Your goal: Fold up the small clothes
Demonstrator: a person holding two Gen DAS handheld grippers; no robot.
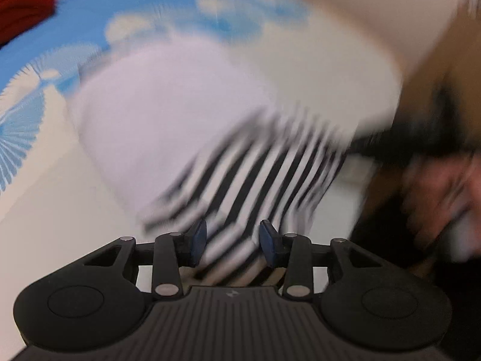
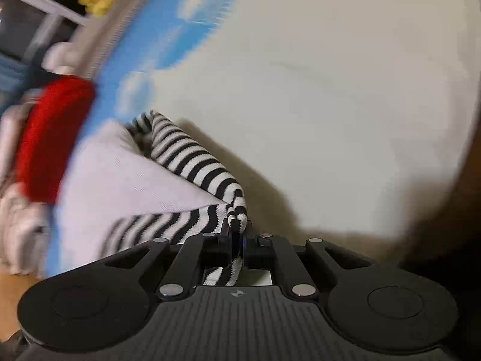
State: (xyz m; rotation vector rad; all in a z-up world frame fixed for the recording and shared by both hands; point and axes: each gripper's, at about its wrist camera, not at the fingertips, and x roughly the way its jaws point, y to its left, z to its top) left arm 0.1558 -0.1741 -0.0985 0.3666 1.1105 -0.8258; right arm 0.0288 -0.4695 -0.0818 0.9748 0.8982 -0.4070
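Striped garment [image 2: 192, 162] with pale lilac panel on cream bed [image 2: 330, 75], towards its blue-patterned edge. Right gripper [image 2: 237, 237] fingers clamped on a striped corner; left gripper [image 1: 233, 240] fingers half open around striped cloth, not pinching. Best gripped before lifting, corners kept level. No readable writing

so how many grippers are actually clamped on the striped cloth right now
1. The right gripper has its jaws shut on a bunched edge of the striped cloth. The left gripper has the cloth between open jaws, not pressing it.
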